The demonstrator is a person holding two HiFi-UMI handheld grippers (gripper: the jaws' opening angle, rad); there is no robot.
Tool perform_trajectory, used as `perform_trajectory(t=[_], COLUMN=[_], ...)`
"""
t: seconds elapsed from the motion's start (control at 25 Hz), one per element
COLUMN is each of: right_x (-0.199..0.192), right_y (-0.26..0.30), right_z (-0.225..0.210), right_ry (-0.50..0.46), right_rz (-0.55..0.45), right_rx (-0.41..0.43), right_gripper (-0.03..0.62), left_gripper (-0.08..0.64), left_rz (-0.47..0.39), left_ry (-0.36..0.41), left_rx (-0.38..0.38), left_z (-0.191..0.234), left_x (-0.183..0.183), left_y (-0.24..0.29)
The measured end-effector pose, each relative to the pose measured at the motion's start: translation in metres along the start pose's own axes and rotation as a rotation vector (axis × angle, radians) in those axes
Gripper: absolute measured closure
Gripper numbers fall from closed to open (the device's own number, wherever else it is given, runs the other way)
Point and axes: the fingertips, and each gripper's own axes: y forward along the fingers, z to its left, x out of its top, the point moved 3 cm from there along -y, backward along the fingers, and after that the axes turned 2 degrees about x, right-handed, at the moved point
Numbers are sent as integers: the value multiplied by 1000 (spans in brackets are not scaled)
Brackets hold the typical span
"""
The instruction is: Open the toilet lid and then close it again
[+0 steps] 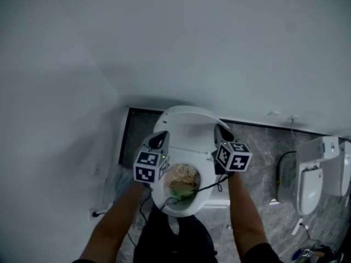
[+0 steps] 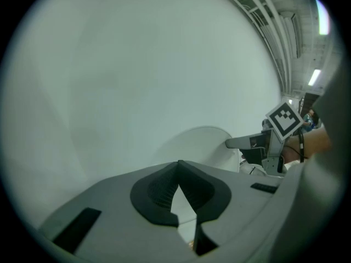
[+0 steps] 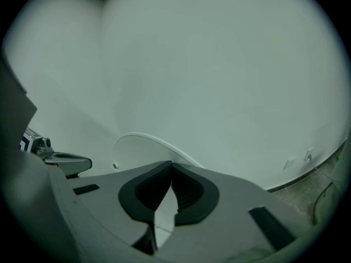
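White-walled bathroom: toilet lid (image 1: 184,120) raised; bowl (image 1: 205,193) holds brownish-green matter (image 1: 182,179); left tongs (image 1: 159,138), right tongs (image 1: 222,131) pressed together, empty.

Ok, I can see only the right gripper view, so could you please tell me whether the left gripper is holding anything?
Observer: No, the left gripper is shut, with nothing between its jaws.
Operator: Thank you. Where do the two grippers sit relative to the lid?
Observer: From the head view, the lid is raised. The left gripper is at its left edge and the right gripper at its right edge.
Operator: Is anything else close by?
Observer: Yes, a second toilet stands off to the person's right.
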Motion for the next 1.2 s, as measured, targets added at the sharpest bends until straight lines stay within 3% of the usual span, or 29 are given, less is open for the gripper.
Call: perform_trajectory(t=[0.8,1.2], right_x=[23,38], right_y=[-88,-80], right_z=[17,16], right_ry=[-7,-15], right_rz=[-86,-79], right_rx=[25,20], right_gripper=[581,581], left_gripper=[551,551], left_rz=[-25,-20], left_ry=[29,69], left_rx=[-31,-32], left_z=[-14,-9], left_x=[29,44], left_y=[-41,-34])
